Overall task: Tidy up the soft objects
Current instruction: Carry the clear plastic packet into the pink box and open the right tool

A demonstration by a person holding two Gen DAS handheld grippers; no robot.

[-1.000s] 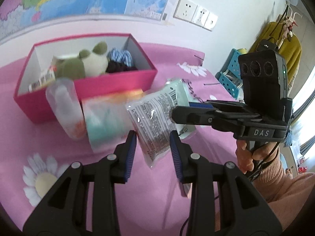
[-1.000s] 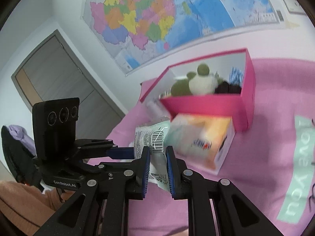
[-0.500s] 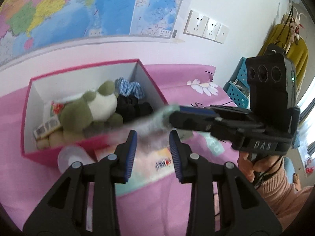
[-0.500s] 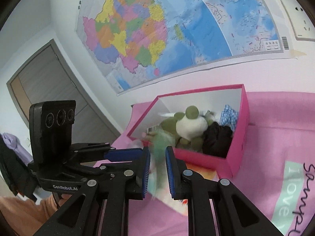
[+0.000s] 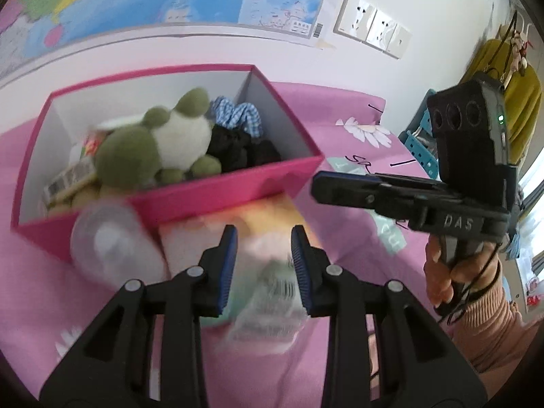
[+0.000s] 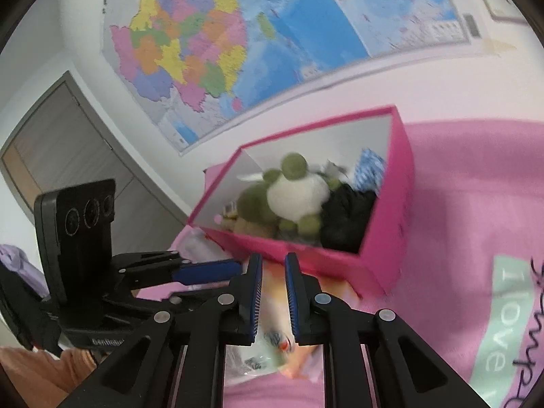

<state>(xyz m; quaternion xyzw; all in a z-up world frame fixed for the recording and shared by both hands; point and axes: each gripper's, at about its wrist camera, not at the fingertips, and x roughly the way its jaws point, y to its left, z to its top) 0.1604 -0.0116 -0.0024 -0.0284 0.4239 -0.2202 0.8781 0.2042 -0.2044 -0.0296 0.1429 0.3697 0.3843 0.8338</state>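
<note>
Inside the pink box (image 5: 217,193) we already have the plush frog (image 5: 159,142) and dark clothes (image 5: 244,149); blurred packets (image 5: 268,285) outside remain, left gripper (image 5: 263,255) open, right gripper (image 6: 273,282) closed empty.

L gripper (image 5: 263,265) ajar; R gripper (image 6: 273,292) closed.

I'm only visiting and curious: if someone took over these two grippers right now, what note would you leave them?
Left gripper: open and holding nothing. A blurred clear packet shows beyond it.
Right gripper: shut, with nothing visibly held.
Pink box: holds the green-and-white plush toy, a black cloth and a blue checked cloth.
Outside, by the box's front wall: a clear bottle, an orange-topped soft pack and the packet.
Done: plush toy and cloths are boxed.
Left: probably the packet and soft pack go in next.
</note>
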